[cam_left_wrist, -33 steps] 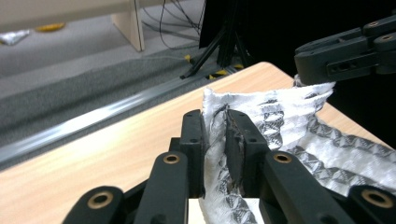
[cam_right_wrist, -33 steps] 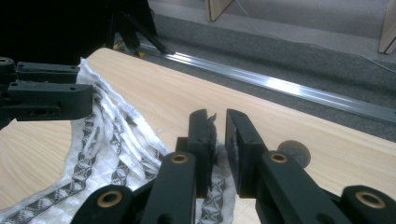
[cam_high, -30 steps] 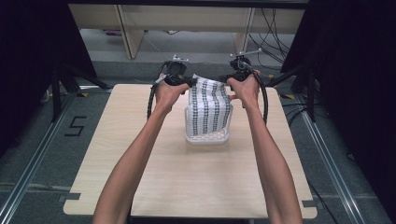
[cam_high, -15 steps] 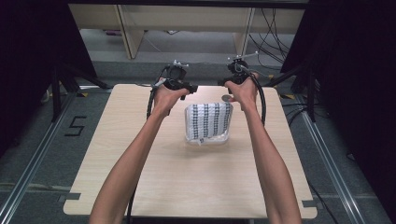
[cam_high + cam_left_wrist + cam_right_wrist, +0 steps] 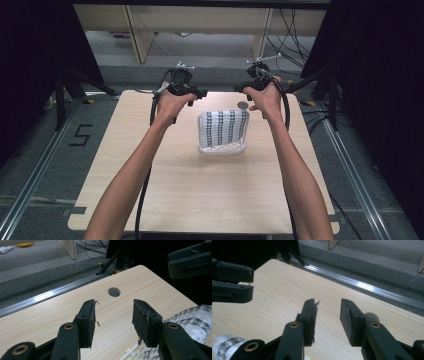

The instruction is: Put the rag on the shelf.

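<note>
A black-and-white patterned cloth (image 5: 223,127) lies bunched in a white slotted basket (image 5: 222,150) at the table's middle. My left gripper (image 5: 200,93) hovers just beyond the basket's far left corner. Its jaws have just been opening, and nothing is between them. In the left gripper view the left gripper (image 5: 113,306) points over bare wood, with the cloth (image 5: 192,320) and the basket's rim (image 5: 130,353) at the lower right. My right gripper (image 5: 239,90) hangs beyond the far right corner, its jaws likewise just opening and empty. In its own view the right gripper (image 5: 328,303) has the cloth (image 5: 227,342) at the bottom left.
A round hole (image 5: 242,105) is cut in the wooden table (image 5: 200,195) just behind the basket. Metal rails (image 5: 30,180) run along the floor at both sides. Tripod legs and cables stand past the far edge. The near half of the table is bare wood.
A second ago both grippers held the cloth up over the basket. The cloth has dropped into the basket. Both sets of jaws have opened, and the hands have drawn apart toward the far edge.
</note>
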The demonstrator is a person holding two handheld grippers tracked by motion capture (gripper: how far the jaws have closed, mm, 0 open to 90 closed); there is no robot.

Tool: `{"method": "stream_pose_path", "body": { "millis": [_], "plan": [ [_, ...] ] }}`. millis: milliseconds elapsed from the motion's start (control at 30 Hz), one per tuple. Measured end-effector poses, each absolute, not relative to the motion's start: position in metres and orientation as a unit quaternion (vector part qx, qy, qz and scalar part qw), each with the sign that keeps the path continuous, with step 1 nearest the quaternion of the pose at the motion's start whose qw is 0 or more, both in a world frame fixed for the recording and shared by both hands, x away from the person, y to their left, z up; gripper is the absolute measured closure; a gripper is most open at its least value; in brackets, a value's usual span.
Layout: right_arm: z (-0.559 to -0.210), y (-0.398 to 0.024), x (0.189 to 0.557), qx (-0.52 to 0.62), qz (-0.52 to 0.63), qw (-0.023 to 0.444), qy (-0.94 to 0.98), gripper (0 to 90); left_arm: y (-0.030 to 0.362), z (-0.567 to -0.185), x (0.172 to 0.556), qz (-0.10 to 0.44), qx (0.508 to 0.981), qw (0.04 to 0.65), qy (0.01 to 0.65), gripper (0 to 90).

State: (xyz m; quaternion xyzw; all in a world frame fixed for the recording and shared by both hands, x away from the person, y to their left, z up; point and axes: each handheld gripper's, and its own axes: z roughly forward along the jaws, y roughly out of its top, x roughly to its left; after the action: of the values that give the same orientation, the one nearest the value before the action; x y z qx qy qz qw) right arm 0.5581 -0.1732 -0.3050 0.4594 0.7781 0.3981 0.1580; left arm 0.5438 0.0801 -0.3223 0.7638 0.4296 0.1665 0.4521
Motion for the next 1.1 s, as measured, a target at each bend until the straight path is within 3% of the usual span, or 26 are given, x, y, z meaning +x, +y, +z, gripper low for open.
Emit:
{"method": "stream_pose_path", "body": {
  "millis": [633, 867, 1100],
  "plan": [
    [-0.3, -0.178, 0.537, 0.442, 0.407, 0.151, 0.785, 56.1, 0.092, -0.321, 0.528, 0.156, 0.758, 0.466, 0.429, 45.9],
    [-0.301, -0.179, 0.528, 0.426, 0.42, 0.149, 0.787, 50.4, 0.092, -0.319, 0.52, 0.16, 0.76, 0.455, 0.435, 34.2],
    [-0.302, -0.177, 0.522, 0.427, 0.423, 0.146, 0.786, 45.6, 0.095, -0.319, 0.517, 0.156, 0.759, 0.456, 0.439, 30.2]
  ]
}}
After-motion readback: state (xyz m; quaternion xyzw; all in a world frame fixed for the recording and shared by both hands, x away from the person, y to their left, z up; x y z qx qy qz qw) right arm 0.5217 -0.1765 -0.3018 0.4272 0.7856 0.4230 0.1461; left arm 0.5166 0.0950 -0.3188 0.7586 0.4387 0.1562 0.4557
